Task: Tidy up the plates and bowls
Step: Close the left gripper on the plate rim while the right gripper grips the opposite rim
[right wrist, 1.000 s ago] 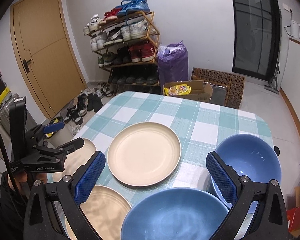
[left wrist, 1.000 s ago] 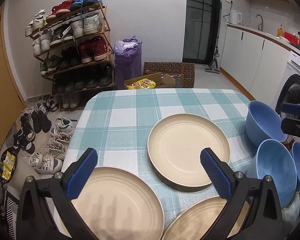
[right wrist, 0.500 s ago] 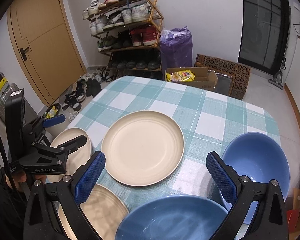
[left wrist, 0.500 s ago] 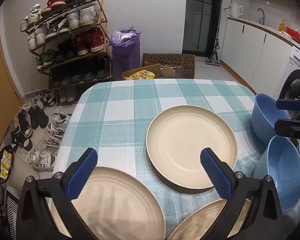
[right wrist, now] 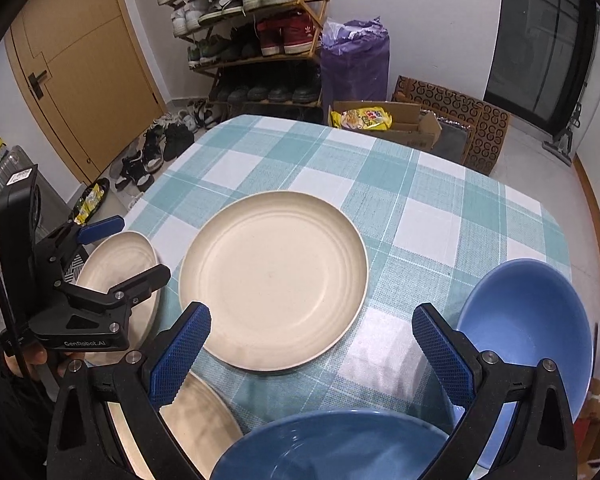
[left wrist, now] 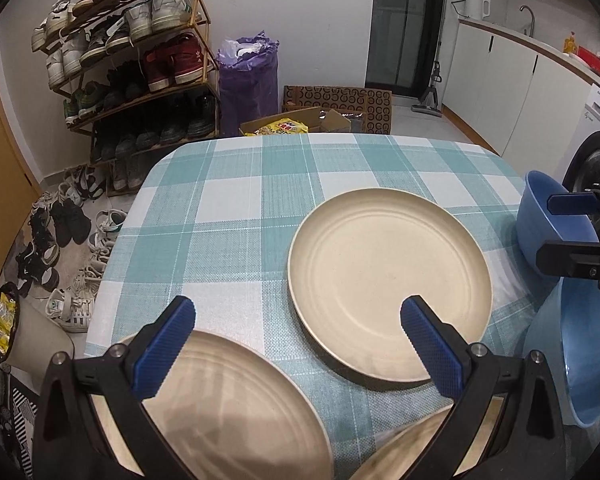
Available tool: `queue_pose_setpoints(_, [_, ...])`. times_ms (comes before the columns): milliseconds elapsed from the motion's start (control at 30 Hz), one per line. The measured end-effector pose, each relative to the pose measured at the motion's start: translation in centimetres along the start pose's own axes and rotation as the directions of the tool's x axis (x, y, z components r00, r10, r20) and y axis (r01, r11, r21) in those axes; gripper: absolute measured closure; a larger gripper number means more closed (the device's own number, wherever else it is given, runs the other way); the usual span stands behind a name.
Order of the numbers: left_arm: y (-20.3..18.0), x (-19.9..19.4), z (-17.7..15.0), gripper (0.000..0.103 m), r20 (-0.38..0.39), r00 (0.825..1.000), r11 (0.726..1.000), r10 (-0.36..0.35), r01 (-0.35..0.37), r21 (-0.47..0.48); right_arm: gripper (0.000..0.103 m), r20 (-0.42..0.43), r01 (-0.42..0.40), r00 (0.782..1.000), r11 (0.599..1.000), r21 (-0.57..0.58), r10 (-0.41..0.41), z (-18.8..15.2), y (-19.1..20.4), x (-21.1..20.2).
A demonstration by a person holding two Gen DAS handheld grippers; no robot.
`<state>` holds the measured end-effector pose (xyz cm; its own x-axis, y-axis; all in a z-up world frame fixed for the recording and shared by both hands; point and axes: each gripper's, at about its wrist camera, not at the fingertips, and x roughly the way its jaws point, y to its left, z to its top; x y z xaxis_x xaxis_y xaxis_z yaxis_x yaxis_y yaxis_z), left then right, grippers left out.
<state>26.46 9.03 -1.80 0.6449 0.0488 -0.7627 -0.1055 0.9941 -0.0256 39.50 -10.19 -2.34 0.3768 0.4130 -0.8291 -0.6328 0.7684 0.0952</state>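
Three cream plates lie on the checked tablecloth (left wrist: 236, 216): a middle plate (left wrist: 388, 280) (right wrist: 274, 278), a near-left plate (left wrist: 228, 408) (right wrist: 118, 268) and a front plate (right wrist: 192, 428) whose rim shows at the left view's bottom edge (left wrist: 412, 444). Two blue bowls stand at the right: a far one (left wrist: 548, 220) (right wrist: 528, 328) and a near one (left wrist: 580, 356) (right wrist: 332, 444). My left gripper (left wrist: 296, 346) is open and empty over the near-left plate. My right gripper (right wrist: 310, 356) is open and empty above the near bowl.
A shoe rack (left wrist: 132, 68) and loose shoes (left wrist: 60, 232) stand beyond the table's left edge. A purple bag (left wrist: 248, 76) and cardboard boxes (left wrist: 332, 108) lie on the floor behind. White cabinets and a washing machine (left wrist: 596, 148) are at the right.
Both grippers have tilted down and moved closer over the table; the plates and bowls look larger and lower. Nothing was gripped or moved.
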Motion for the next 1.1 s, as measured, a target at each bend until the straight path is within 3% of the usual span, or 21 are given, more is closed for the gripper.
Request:
queue_pose_setpoints(700, [0.6, 2.2, 0.8, 0.000, -0.064, 0.998, 1.000, 0.011, -0.011, -0.006, 0.000, -0.125, 0.001, 0.992, 0.998, 0.057, 0.006, 2.3, -2.1, 4.6])
queue_pose_setpoints(1100, [0.5, 4.1, 0.3, 0.003, -0.124, 0.992, 0.999, -0.031, 0.029, -0.014, 0.000, -0.216, -0.017, 0.976, 0.997, 0.073, 0.032, 2.1, -2.5, 7.8])
